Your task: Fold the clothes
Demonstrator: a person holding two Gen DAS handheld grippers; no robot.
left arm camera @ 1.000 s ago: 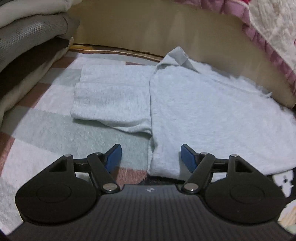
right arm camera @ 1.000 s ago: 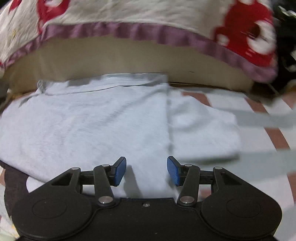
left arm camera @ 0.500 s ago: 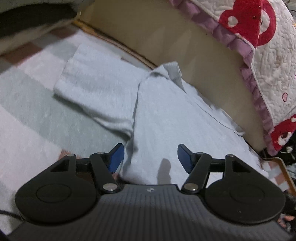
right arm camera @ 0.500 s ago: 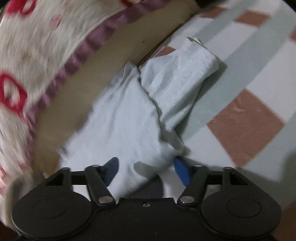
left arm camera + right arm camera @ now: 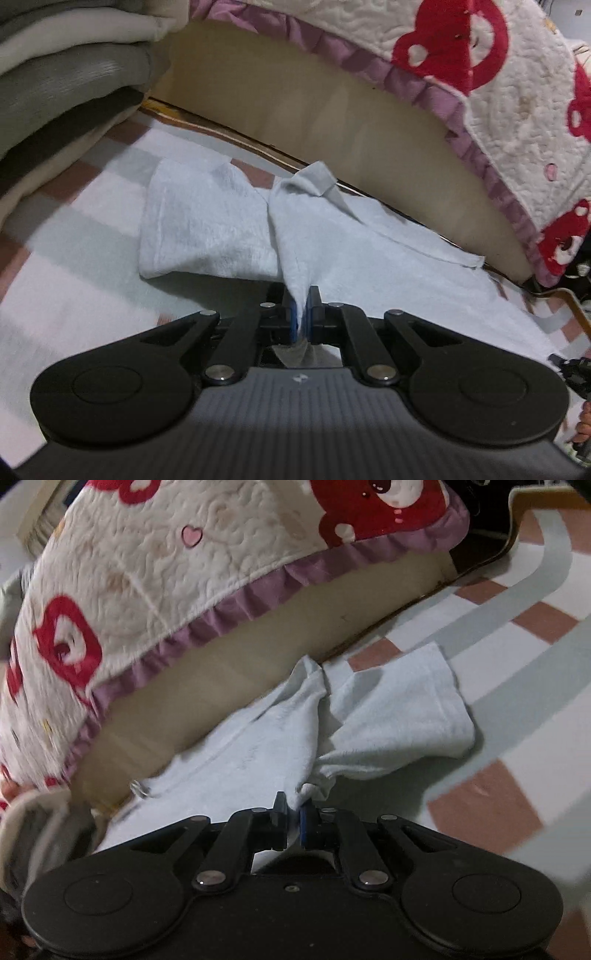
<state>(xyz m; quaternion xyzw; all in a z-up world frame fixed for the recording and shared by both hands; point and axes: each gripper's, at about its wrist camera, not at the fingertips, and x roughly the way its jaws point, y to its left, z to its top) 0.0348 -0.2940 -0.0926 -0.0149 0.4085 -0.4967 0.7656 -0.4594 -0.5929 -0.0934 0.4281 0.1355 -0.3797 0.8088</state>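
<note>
Both tongs (image 5: 302,314) (image 5: 293,821) pinch shirt (image 5: 369,258)

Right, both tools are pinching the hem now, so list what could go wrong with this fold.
1. The left tool grips only a narrow pinch of the light blue shirt; the hem could slip out as it is lifted.
2. The left sleeve lies spread sideways, and the other sleeve too; they may flop or bunch inside the fold.
3. The shirt's collar end sits against the beige bed base, so it may ruck up there.
</note>
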